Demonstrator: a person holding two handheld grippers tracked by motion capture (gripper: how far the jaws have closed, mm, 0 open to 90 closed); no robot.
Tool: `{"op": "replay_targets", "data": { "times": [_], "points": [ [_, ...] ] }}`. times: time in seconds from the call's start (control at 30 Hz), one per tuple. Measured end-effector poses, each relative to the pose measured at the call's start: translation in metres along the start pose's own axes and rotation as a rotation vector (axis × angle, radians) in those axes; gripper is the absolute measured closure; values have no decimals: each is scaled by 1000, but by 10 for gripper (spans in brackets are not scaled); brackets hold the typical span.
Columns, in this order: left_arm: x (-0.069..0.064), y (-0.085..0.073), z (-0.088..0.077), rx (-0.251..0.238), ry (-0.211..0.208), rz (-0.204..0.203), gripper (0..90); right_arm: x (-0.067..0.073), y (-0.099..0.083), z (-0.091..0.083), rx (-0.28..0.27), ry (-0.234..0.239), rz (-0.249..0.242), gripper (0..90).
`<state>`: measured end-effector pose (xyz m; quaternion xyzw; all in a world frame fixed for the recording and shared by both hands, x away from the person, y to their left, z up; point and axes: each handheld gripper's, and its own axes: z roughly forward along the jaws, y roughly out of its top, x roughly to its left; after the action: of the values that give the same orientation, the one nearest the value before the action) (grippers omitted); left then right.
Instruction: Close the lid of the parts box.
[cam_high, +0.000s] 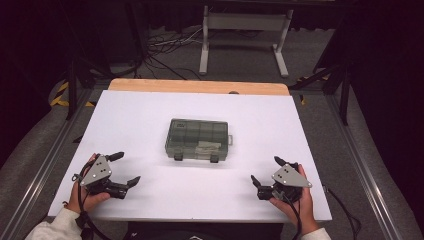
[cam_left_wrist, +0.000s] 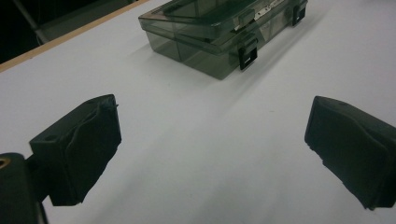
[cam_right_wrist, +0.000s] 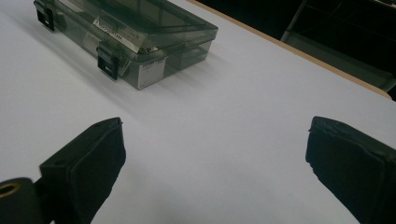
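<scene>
A closed smoky plastic organiser box (cam_high: 198, 139) lies at the middle of the white worktop (cam_high: 135, 120). The left tool (cam_high: 128, 169) near the front-left corner and the right tool (cam_high: 265, 171) near the front-right corner both gape wide, empty, well apart from the box.

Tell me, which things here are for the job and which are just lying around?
For the job:
- smoky plastic compartment box, lid closed, two black latches facing the person
- left hand-held gripper, jaws wide open
- right hand-held gripper, jaws wide open

Just lying around:
- white table the box sits on
- white metal stand on the floor
- cables on the floor
</scene>
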<state>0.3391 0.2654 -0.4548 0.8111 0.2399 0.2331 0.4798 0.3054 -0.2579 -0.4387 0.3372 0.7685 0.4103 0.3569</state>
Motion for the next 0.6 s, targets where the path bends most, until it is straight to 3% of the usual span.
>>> {"op": "replay_targets", "data": {
  "times": [0.4, 0.6],
  "points": [
    [0, -1, -2, 0, 6, -12, 41, -2, 3, -4, -21, -15, 24, 55],
    [2, -3, -5, -1, 19, -19, 41, -1, 3, 3, -8, 6, -3, 53]
  ]
}}
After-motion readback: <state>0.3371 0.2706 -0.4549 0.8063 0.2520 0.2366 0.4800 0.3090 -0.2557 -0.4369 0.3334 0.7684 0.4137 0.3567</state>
